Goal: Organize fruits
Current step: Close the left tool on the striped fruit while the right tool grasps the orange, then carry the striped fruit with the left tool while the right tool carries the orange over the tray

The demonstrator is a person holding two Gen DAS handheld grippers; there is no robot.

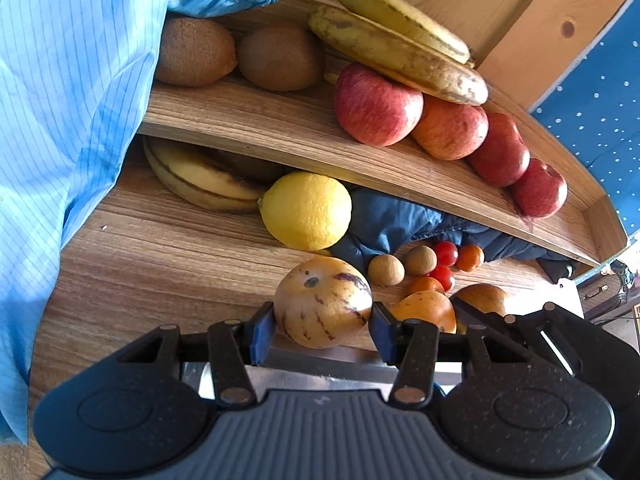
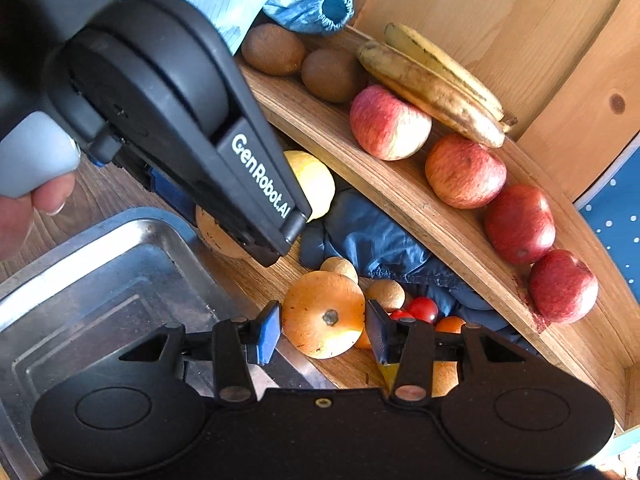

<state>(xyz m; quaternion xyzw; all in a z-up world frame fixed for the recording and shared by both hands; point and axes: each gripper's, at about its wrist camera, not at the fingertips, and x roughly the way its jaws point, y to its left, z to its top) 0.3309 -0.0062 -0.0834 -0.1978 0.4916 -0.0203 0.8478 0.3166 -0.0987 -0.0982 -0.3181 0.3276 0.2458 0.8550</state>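
A pale yellow melon-like fruit with purple stripes (image 1: 324,304) fills the gap of my left gripper (image 1: 322,332), and both blue pads (image 1: 262,336) press its sides. A smooth orange fruit (image 2: 324,316) with a dark stem scar sits between the pads of my right gripper (image 2: 322,334), touched on both sides. Both fruits are low over the wooden lower shelf (image 1: 160,248). In the right wrist view the left gripper's black housing (image 2: 180,112) hides most of the striped fruit (image 2: 218,236).
The upper shelf (image 1: 280,128) holds two kiwis (image 1: 192,52), bananas (image 1: 396,44) and several apples (image 1: 376,104). Below lie a lemon (image 1: 306,210), more bananas (image 1: 200,180), a blue cloth (image 1: 400,220), small brown fruits, cherry tomatoes (image 1: 446,253). A steel tray (image 2: 100,264) is at left.
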